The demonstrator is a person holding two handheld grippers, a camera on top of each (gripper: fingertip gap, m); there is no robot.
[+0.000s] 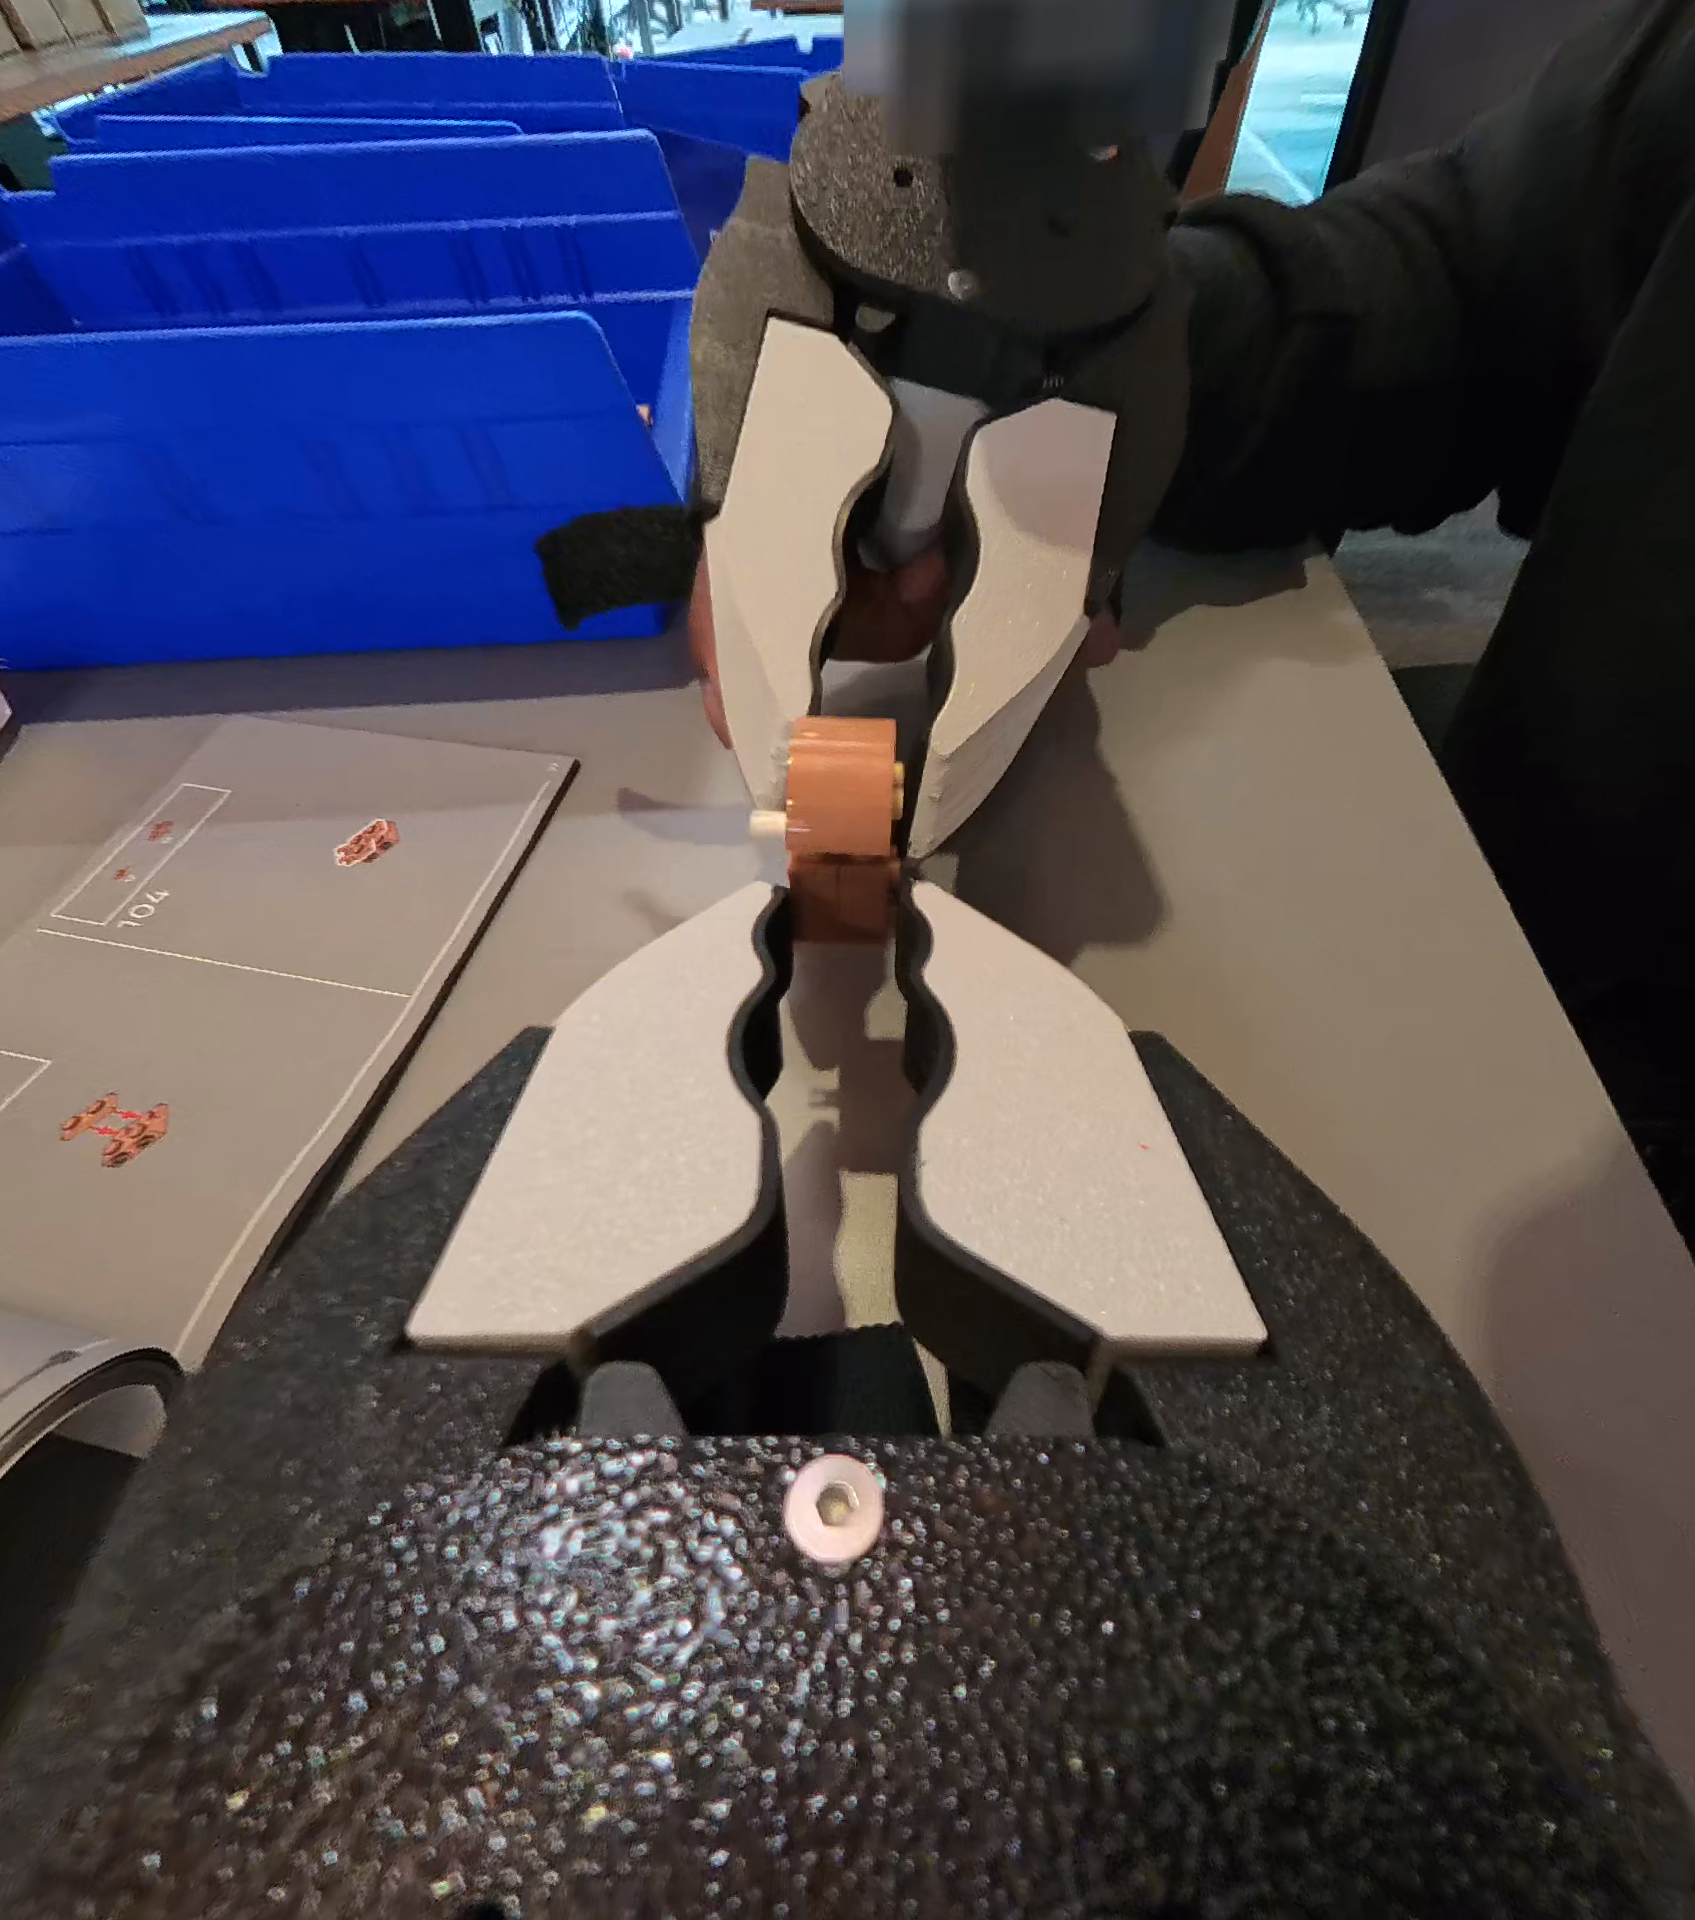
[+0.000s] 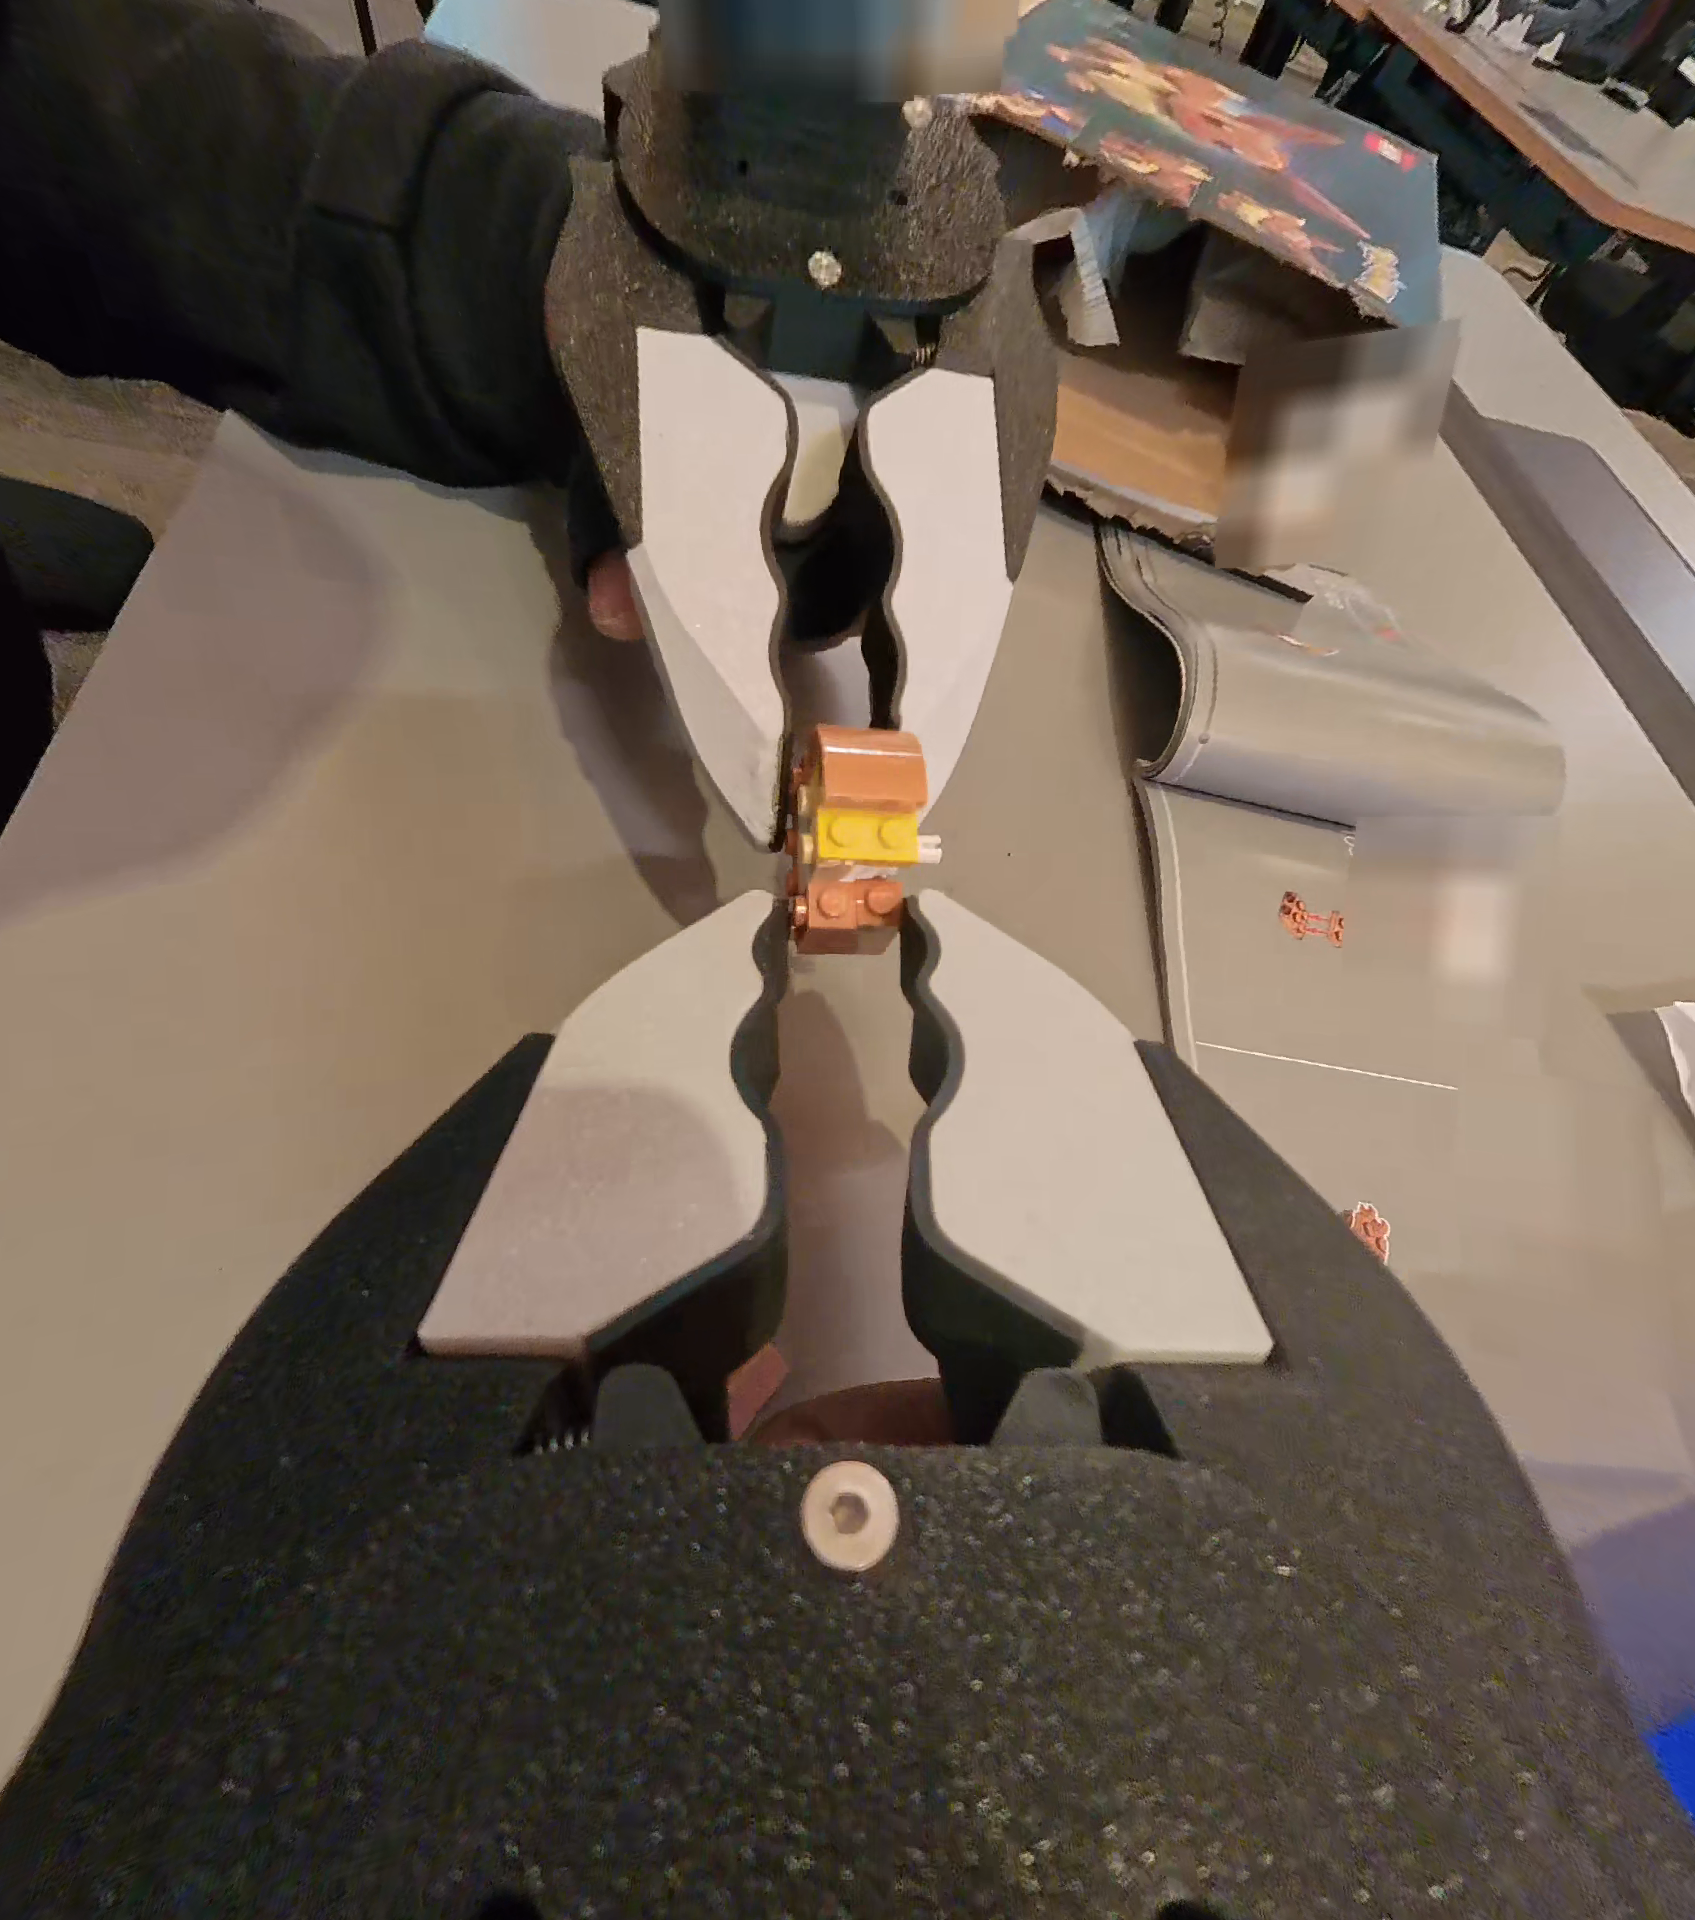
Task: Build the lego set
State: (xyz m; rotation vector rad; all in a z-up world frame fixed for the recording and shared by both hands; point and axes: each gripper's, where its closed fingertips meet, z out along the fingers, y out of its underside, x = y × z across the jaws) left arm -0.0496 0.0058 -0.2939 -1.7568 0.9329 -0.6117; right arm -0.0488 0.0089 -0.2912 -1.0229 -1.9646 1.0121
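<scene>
the left gripper [image 1: 843, 904] was nearly closed, its tips clamping the dark brown end of a small brick assembly [image 1: 841, 821] above the grey table [image 1: 1238, 883]. facing it, the right gripper [image 2: 843, 914] pinched the opposite end. beyond lay an open booklet [image 1: 230, 966] and blue bins [image 1: 251, 468].

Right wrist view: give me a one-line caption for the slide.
Two grippers, right and left, meet tip to tip, gripping a small brown-and-yellow brick assembly above a grey table.
</scene>
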